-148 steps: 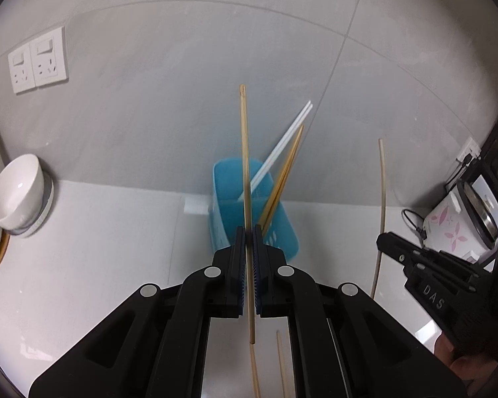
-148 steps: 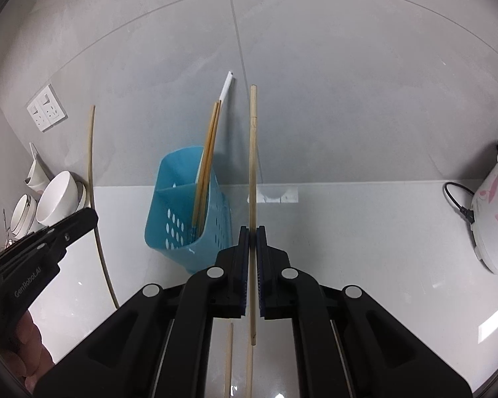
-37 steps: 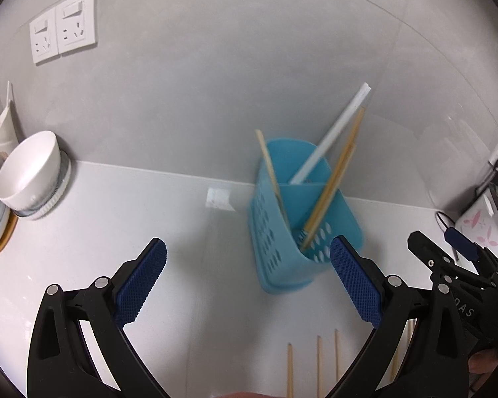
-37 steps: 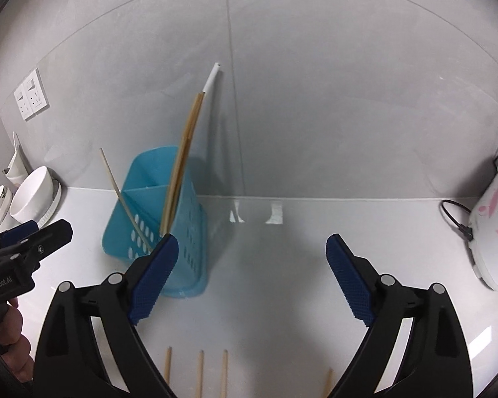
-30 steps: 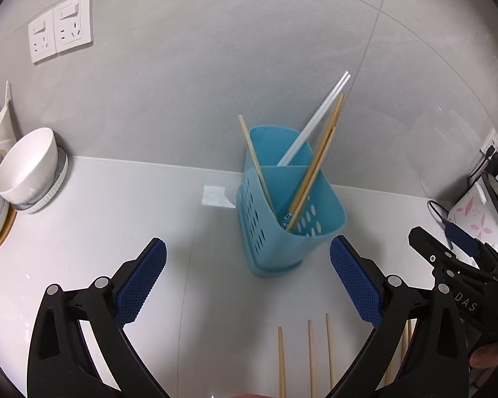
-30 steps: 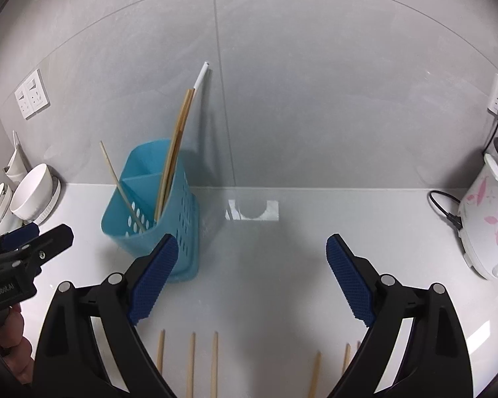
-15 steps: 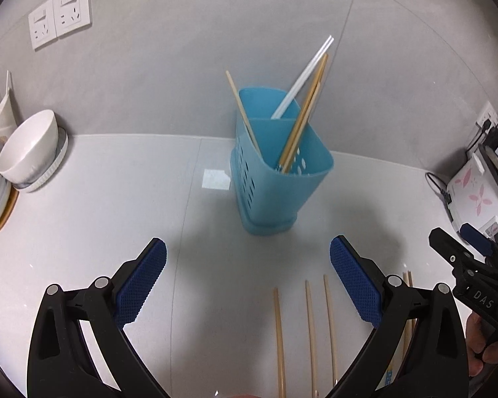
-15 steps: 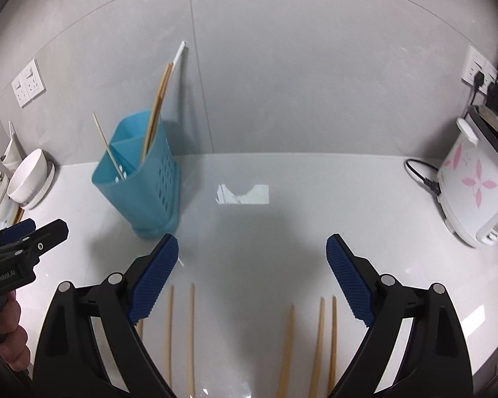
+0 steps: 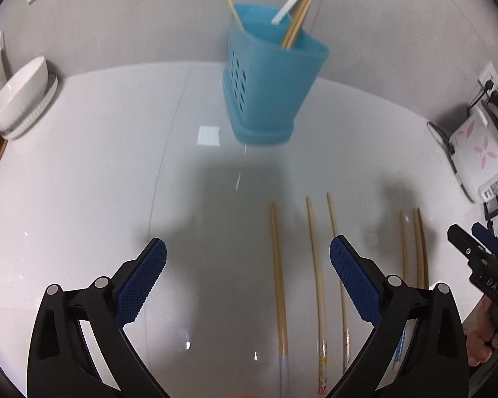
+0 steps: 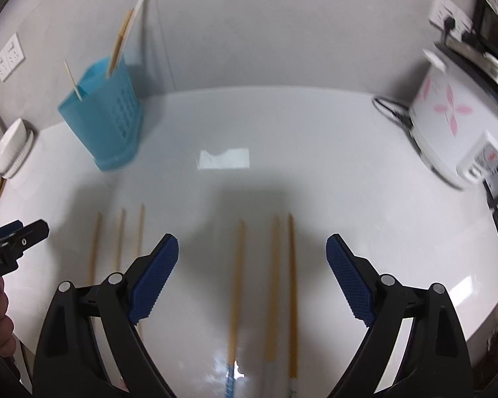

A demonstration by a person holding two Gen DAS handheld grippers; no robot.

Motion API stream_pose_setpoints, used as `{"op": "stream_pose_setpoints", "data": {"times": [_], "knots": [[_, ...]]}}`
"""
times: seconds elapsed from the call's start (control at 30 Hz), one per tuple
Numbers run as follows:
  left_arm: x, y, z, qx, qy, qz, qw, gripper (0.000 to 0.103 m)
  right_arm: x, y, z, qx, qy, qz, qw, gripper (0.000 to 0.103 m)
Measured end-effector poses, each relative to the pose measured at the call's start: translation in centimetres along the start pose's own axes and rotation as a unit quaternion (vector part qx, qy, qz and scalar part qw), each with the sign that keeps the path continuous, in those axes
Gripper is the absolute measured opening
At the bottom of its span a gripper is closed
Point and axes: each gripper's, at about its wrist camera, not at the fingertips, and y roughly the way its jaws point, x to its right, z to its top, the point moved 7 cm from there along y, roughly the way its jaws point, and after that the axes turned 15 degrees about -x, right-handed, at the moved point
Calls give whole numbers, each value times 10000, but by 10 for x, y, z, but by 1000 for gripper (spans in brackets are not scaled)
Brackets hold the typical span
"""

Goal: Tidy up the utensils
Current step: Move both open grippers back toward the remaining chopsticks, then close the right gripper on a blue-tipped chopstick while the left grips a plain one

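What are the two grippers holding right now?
Nothing. The left gripper and right gripper are both open and empty above the chopsticks lying on the counter.

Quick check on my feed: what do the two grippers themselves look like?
Both match: the left gripper and right gripper have glossy black bodies, silver pivot screws and blue textured finger pads. White lettering marks their sides. No cables or sleeves show.

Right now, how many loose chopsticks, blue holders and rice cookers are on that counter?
Loose chopsticks: 6
Blue holder: 1
Rice cooker: 1
Total: 8
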Motion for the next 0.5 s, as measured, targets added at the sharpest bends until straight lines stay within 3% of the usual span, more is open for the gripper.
{"op": "stream_pose_setpoints", "data": {"times": [0.23,0.5], "knots": [[2,24,-27,-404,30,42,9992,97,17,17,-35,-405,128,-22,9991,83],[5,42,-46,-790,16,97,9968,96,20,36,-66,-921,128,23,9957,63]]}}
